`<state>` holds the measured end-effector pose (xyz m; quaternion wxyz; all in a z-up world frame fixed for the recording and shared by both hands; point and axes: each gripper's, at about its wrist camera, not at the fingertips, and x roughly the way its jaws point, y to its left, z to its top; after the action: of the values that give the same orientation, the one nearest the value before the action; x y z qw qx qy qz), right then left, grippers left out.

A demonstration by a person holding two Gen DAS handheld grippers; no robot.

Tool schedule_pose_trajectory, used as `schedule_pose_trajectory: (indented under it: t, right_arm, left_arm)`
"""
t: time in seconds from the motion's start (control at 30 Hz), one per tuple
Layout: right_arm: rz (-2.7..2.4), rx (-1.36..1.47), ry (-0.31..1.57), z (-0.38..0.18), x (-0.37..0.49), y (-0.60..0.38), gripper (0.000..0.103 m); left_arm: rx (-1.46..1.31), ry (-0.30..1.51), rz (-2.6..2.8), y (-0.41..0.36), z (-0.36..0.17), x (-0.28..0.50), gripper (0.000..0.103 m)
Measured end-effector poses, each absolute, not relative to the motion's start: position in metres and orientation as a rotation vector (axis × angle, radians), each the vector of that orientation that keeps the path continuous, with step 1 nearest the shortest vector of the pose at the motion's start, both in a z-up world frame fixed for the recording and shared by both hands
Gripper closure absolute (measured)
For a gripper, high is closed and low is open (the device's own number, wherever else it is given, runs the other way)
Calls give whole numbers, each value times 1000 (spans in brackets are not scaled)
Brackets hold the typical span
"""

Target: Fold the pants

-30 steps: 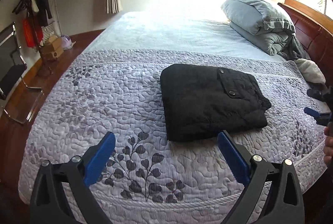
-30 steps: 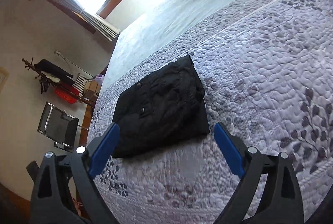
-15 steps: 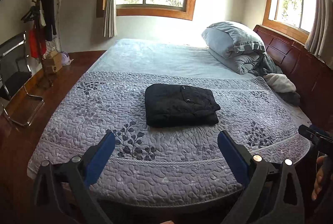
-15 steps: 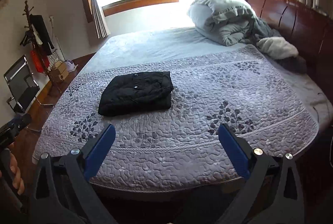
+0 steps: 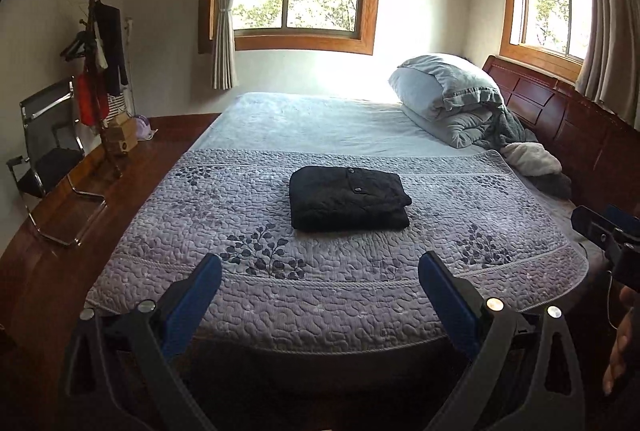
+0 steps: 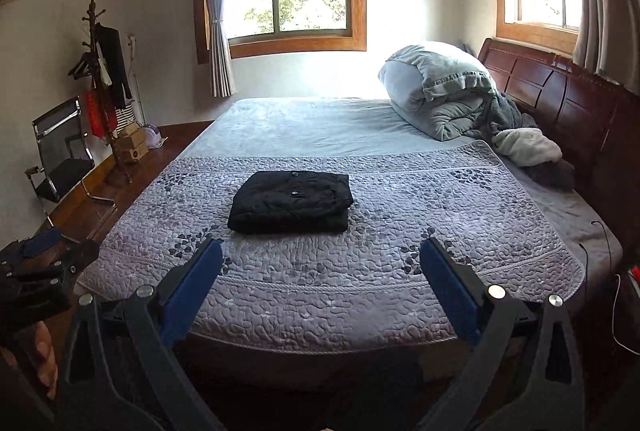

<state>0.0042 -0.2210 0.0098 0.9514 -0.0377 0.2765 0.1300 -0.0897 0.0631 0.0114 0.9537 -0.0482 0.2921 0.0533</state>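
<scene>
The black pants [image 5: 348, 203] lie folded into a compact rectangle on the grey quilted bedspread [image 5: 360, 271], near the bed's middle; they also show in the right wrist view [image 6: 292, 201]. My left gripper [image 5: 320, 271] is open and empty, held back from the bed's near edge, well short of the pants. My right gripper [image 6: 322, 257] is open and empty too, at a similar distance. Each gripper shows at the edge of the other's view: the right one [image 5: 608, 231] and the left one [image 6: 40, 259].
A folded duvet and pillows [image 5: 452, 99] are piled by the wooden headboard [image 5: 560, 119] at the right. A chair [image 5: 44, 155] and coat rack [image 5: 100, 71] stand on the wooden floor to the left. A cable [image 6: 600, 243] hangs at the bed's right edge.
Both grippers have pulled back and away from the bed, so the folded pants look smaller and farther. The right wrist view has levelled out. Both grippers stay open.
</scene>
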Motion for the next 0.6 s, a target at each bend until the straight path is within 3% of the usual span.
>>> schedule_pose_trajectory:
  t: [0.6]
  right_arm:
    - [281, -93, 553, 4, -12, -207, 4]
  left_arm:
    - [-112, 605, 109, 64, 9, -101, 4]
